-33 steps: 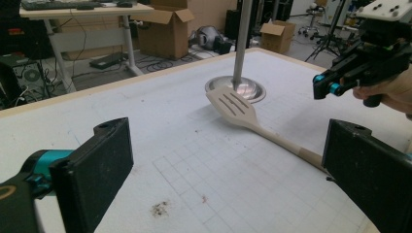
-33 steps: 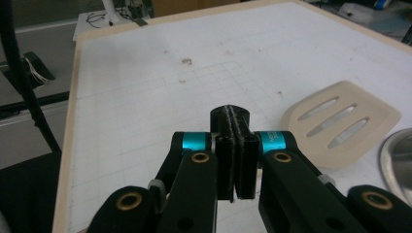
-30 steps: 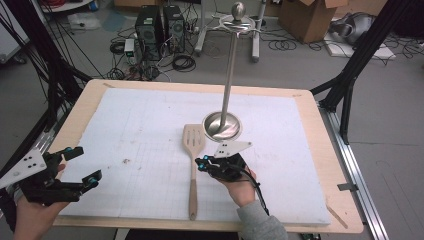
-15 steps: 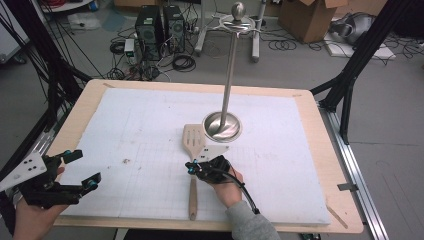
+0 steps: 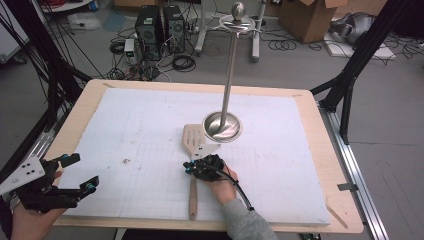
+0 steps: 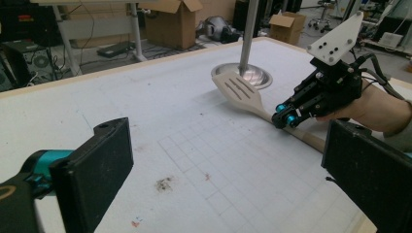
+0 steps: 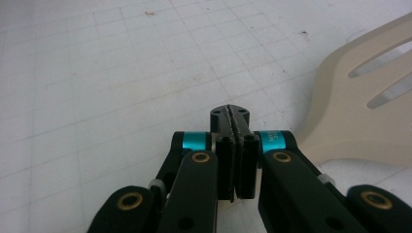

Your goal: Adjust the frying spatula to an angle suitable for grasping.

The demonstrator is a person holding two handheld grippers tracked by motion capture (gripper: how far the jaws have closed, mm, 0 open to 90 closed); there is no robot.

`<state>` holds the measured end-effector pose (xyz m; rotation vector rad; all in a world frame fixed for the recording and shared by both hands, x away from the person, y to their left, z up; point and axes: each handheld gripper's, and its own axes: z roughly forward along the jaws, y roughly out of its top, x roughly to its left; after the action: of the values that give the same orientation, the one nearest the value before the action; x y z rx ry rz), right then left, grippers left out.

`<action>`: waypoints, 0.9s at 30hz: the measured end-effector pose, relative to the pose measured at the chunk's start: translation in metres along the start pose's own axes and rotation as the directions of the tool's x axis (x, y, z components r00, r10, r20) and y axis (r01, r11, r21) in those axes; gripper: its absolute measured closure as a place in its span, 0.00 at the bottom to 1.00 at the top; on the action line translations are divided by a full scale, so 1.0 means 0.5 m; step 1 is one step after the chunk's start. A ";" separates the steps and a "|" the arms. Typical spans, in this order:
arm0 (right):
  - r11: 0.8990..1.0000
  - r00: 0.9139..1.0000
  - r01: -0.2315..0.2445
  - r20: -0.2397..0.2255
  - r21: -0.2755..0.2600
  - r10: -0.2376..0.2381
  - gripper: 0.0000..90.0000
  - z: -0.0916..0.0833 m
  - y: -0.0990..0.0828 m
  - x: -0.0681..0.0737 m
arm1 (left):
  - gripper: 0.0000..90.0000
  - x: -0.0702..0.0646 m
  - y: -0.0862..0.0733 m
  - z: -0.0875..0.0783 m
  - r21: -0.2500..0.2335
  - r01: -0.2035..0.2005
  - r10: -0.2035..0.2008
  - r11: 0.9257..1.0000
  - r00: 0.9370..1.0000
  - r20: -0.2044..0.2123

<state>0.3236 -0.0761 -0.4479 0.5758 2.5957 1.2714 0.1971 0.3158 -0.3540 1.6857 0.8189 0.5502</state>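
The right gripper (jaws pressed together, empty) has dropped beside the spatula, whose blade points toward the stand.

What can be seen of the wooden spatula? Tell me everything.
The wooden spatula is pale, unfinished-looking wood with a broad flat blade cut by long slots and a straight, slim handle. It lies flat on the white gridded mat, blade close beside the metal stand's round base, handle pointing toward the person. The right gripper, jaws shut together and empty, sits low at its handle; contact cannot be told.
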 end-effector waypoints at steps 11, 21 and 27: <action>0.999 1.000 0.006 0.013 0.044 -0.007 1.00 0.010 0.000 0.001 | 0.06 0.001 -0.005 0.000 0.008 0.003 -0.003 1.000 1.000 -0.004; 0.998 1.000 -0.009 0.023 0.062 0.008 1.00 0.006 0.002 0.004 | 0.06 0.003 -0.008 0.006 0.011 0.010 -0.010 1.000 1.000 -0.001; 0.997 1.000 -0.006 0.015 0.076 0.005 1.00 0.000 0.002 0.008 | 0.06 0.005 -0.008 0.011 0.014 0.009 -0.009 1.000 1.000 0.006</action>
<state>0.3204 -0.0740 -0.4469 0.6035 2.6415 1.1693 0.2017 0.3149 -0.3595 1.6945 0.8278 0.5344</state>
